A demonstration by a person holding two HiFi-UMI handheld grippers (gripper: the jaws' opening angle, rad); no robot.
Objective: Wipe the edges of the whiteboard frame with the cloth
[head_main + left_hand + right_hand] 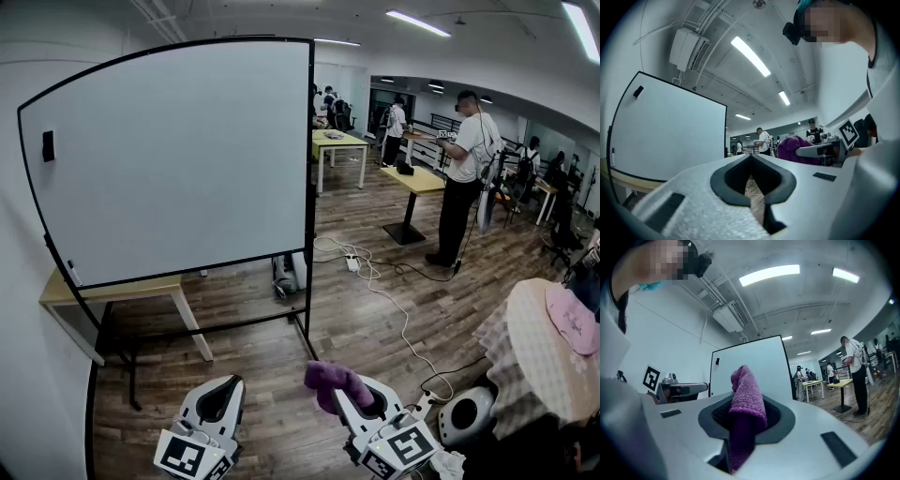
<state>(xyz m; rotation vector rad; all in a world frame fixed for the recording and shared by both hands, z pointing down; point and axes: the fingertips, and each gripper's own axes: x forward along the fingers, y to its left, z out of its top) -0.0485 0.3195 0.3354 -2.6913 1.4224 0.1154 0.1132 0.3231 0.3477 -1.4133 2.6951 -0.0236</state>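
The left gripper (751,159) has its jaws pressed together at the tips, and nothing sits between them; only floor shows through the gap lower down. Just right of it, the right gripper (356,394) is clamped on the purple cloth (746,399), which bunches up above the jaw tips and hangs down through the slot beneath them. Both grippers hover low over the wooden floor (375,319), well apart from the whiteboard (178,155).

The whiteboard stands upright ahead and to the left, its black frame (310,169) running around a blank white face. A small black block (48,145) sticks near the board's upper left corner, and a marker (74,273) rests at the lower left edge. A wooden table (112,291) stands behind the board's lower part.

Further right, a white cable (394,309) snakes across the floor from a power strip (352,263). A person in a white shirt (462,178) stands beside a yellow table (417,178), with others farther back.
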